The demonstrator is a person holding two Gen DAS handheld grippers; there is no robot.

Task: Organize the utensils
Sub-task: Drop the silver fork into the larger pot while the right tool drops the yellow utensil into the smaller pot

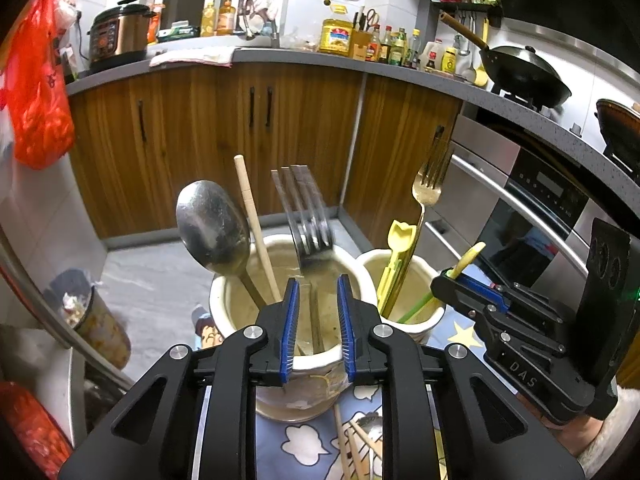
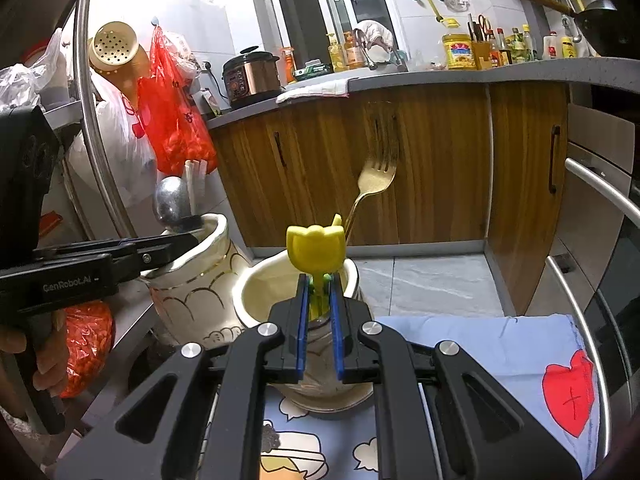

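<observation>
In the left wrist view a steel fork (image 1: 308,216) stands tines up and blurred in a large cream jar (image 1: 224,292). My left gripper (image 1: 317,282) is over the jar rim, and its blue pads stand apart on either side of the fork's handle without pressing it. A big steel spoon (image 1: 212,224) and a wooden chopstick (image 1: 256,232) lean in the same jar. My right gripper (image 2: 318,280) is shut on the green stem of a yellow tulip-headed utensil (image 2: 316,248) above a smaller cream jar (image 2: 256,280). That jar holds a gold fork (image 2: 376,176) and a second yellow utensil (image 1: 400,240).
Both jars stand close together on a blue cartoon cloth (image 1: 304,444), where loose chopsticks (image 1: 352,448) lie near the front. Wooden cabinets (image 1: 200,140) stand beyond, an oven front (image 1: 540,208) at the right. A trash bin (image 1: 80,304) sits on the floor at the left, and a red bag (image 1: 40,92) hangs above it.
</observation>
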